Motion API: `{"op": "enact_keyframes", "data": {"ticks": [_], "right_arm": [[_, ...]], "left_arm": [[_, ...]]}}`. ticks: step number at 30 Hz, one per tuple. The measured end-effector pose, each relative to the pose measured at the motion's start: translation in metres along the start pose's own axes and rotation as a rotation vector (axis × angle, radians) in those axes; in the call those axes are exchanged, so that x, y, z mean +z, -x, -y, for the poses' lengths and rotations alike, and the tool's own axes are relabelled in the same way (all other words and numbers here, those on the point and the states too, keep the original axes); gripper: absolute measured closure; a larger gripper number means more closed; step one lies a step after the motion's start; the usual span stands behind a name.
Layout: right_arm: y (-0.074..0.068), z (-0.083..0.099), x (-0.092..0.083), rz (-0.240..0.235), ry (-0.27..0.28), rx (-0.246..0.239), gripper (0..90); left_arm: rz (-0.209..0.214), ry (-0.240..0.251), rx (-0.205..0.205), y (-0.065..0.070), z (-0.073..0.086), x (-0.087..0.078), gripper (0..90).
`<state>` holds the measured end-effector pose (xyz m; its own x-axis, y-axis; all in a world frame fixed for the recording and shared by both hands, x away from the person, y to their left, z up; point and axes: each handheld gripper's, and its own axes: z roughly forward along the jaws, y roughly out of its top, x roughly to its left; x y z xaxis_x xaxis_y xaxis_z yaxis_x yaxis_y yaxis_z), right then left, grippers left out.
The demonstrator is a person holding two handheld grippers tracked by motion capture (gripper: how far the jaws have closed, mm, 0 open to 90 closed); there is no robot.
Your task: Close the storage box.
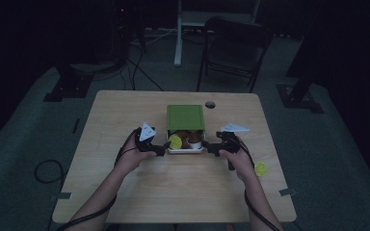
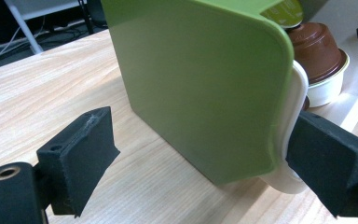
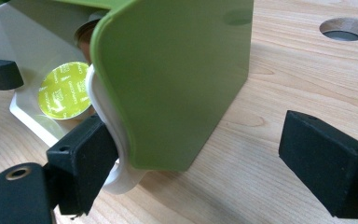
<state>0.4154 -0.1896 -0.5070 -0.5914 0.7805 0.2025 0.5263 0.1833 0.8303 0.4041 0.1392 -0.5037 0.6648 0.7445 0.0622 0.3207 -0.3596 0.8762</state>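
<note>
While the high view shows the green box [image 1: 185, 117] mid-table with bare wood all round, each gripper view shows a corner up close. The left gripper [image 1: 163, 148] and right gripper [image 1: 210, 147] stand wide open, one pad touching the white tray [image 2: 296, 116]. Lower right lies a yellow pod [image 1: 261, 168].

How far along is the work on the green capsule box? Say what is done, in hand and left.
Done: the white drawer is slid partly out of the green box, capsules inside. In hand: the left claw and right claw flank it, open. Left: probably the loose yellow capsule.
</note>
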Motion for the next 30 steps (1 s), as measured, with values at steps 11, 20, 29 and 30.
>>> {"op": "enact_keyframes", "data": {"ticks": [11,20,29,30], "right_arm": [[0.0013,-0.0016,0.0049,0.022,0.007,0.023,11.9],[0.0013,-0.0015,0.0091,0.035,0.005,0.034,11.5],[-0.0016,-0.0023,0.0072,0.045,0.012,0.036,11.7],[-0.002,-0.0026,0.0068,0.045,0.013,0.034,11.7]], "left_arm": [[-0.016,-0.005,0.005,-0.0032,-0.0033,0.004,10.4],[-0.018,-0.007,0.0,-0.0047,-0.0045,0.0062,9.6],[-0.006,0.004,-0.001,-0.0023,-0.0052,0.003,9.9],[0.0,0.008,-0.006,-0.0017,-0.0055,0.0021,9.9]]}}
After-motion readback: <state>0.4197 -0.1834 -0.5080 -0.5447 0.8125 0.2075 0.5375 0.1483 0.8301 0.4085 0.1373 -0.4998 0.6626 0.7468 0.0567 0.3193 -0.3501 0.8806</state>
